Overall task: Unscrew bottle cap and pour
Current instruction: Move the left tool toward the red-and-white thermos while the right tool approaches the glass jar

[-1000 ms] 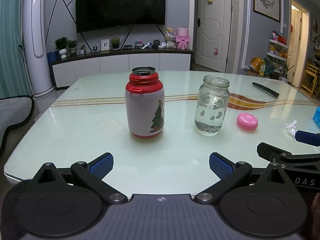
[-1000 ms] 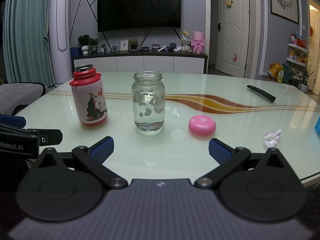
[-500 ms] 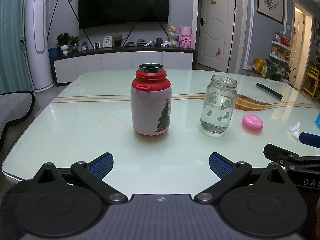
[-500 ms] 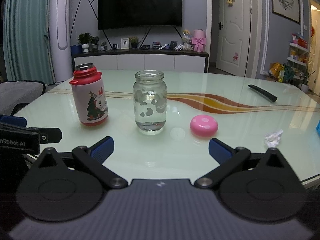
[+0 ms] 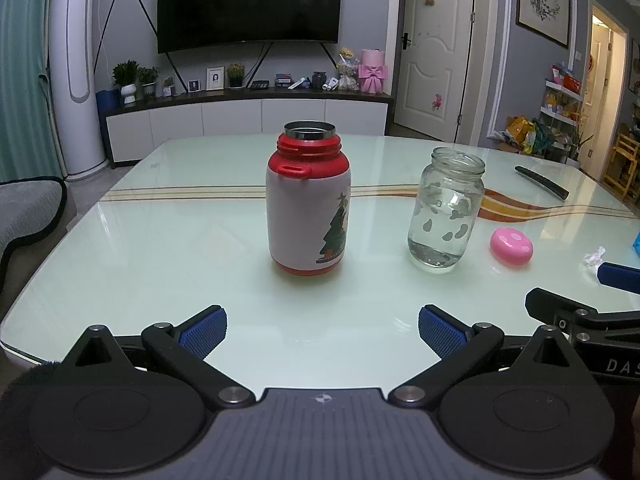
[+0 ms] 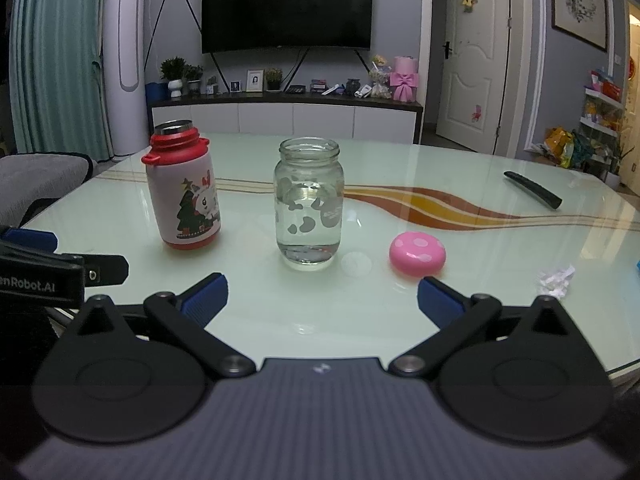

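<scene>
A red and white flask (image 5: 308,204) with a Christmas tree print stands upright on the glass table, its steel mouth uncapped; it also shows in the right wrist view (image 6: 183,190). A clear glass jar (image 5: 446,210) with grey spots stands to its right, open-topped, with a little water at the bottom (image 6: 309,208). A pink spotted cap (image 5: 511,246) lies right of the jar (image 6: 417,253). My left gripper (image 5: 322,330) is open and empty, facing the flask from a short way back. My right gripper (image 6: 322,300) is open and empty, facing the jar.
A black remote (image 6: 532,195) lies at the table's far right. A crumpled white wrapper (image 6: 556,278) lies near the right edge. The table's (image 5: 160,280) front edge runs just under both grippers. A grey sofa (image 5: 28,212) stands at the left.
My left gripper has moved closer to the flask, which now sits nearer the view's centre. My right gripper has drifted slightly forward. Both stay open.
</scene>
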{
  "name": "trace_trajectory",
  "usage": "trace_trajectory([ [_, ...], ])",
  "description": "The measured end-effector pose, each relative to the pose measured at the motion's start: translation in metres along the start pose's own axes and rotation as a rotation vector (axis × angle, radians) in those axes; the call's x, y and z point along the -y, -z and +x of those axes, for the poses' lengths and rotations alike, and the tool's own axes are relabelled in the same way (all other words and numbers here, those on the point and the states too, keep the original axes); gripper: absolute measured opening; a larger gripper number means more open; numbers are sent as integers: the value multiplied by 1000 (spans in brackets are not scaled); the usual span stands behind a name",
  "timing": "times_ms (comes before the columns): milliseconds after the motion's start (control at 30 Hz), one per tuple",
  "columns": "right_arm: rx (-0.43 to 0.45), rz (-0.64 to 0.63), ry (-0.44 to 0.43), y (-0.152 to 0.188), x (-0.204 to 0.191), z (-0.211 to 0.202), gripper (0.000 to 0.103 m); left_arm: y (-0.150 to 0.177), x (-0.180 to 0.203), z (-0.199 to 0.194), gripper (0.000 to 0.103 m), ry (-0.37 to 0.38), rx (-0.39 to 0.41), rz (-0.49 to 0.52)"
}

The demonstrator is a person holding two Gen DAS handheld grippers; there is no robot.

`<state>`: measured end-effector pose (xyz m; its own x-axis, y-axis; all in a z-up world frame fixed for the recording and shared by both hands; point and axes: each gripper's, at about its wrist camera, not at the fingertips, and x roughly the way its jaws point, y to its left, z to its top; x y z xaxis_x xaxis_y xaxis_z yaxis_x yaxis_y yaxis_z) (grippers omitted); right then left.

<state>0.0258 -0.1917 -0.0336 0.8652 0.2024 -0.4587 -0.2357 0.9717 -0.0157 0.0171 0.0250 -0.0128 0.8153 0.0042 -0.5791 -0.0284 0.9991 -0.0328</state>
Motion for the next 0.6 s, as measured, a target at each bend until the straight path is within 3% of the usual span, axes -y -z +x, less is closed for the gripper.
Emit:
trace_trajectory([
  [600, 4, -20, -3, -17, -5, 15, 103, -8, -6, 14, 103, 6, 18, 6],
])
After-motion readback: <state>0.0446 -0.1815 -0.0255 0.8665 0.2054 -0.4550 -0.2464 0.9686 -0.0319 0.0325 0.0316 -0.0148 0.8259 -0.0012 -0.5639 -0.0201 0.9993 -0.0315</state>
